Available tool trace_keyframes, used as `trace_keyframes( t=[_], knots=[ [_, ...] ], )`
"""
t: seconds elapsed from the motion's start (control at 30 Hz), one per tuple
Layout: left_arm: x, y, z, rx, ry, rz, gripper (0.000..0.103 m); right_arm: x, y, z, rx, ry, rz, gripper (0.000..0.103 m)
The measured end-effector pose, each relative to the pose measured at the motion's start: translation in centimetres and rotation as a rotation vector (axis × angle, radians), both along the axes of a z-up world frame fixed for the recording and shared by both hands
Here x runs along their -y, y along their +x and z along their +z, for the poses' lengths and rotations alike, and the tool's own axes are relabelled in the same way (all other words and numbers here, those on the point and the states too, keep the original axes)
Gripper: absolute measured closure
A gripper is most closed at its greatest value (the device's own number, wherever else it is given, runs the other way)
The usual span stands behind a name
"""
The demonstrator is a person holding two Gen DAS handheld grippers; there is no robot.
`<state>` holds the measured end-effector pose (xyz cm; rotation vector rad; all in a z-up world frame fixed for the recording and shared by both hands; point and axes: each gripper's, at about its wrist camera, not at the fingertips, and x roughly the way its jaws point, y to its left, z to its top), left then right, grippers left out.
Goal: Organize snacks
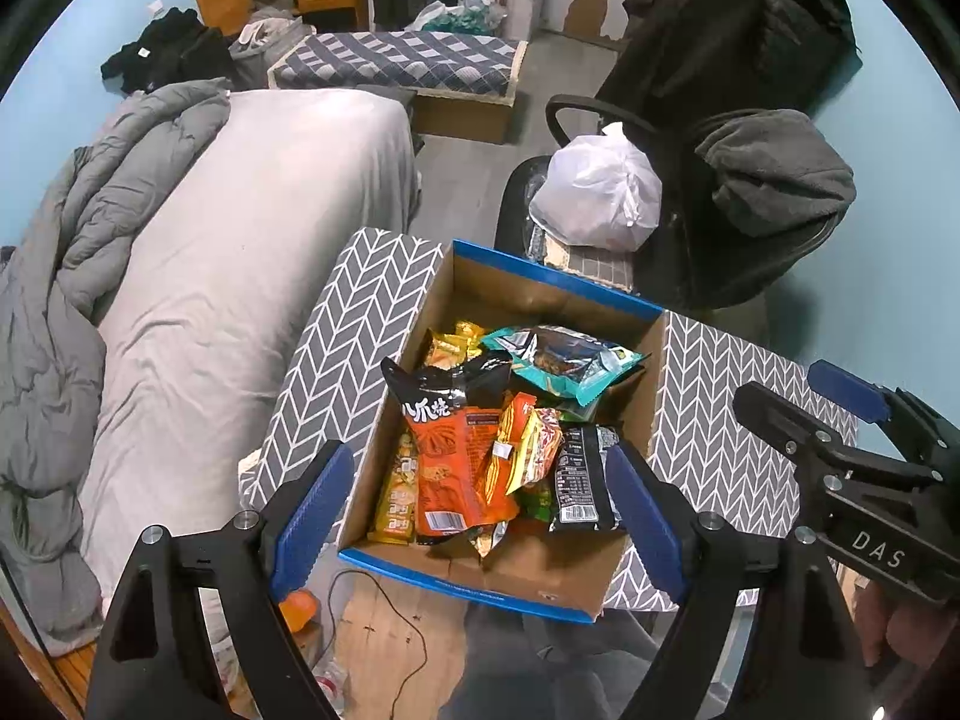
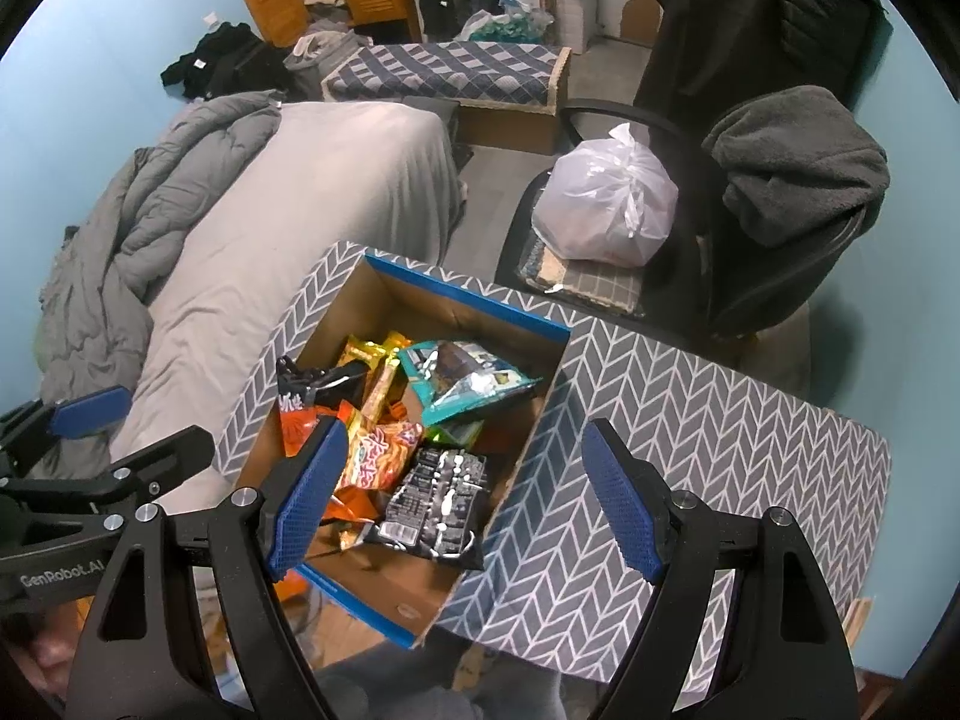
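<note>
In the lower middle of the left wrist view, the open brown cardboard box with blue rim (image 1: 462, 585) holds piled snack packets whose lower layers are buried, and the small print on the black foil packet (image 1: 579, 480) is too fine to read. Both views cut off the black gripper arms at the bottom edge. The tied white plastic bag (image 2: 606, 207) at upper right hides its contents.

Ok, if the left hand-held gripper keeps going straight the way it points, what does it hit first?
Probably the orange snack bag on top of the pile in the cardboard box; the open left hand-held gripper frames it, though depth is unclear.
</note>
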<state>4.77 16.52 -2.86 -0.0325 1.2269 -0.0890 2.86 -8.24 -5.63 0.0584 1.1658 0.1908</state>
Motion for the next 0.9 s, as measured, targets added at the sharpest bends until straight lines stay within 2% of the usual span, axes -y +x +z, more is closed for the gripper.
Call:
trace_keyframes(
  t=[0.47, 0.9],
  knots=[
    [0.2, -0.2, -0.2, -0.026, 0.014, 0.009, 0.016, 0.9, -0.6, 0.3, 0.005, -0.01, -0.019, 0.023],
    [0.4, -0.6, -0.1, -0.015, 0.017, -0.003, 0.016, 1.1, -1.1, 0.0, -0.004, -0.01, -0.024, 0.023]
  ],
)
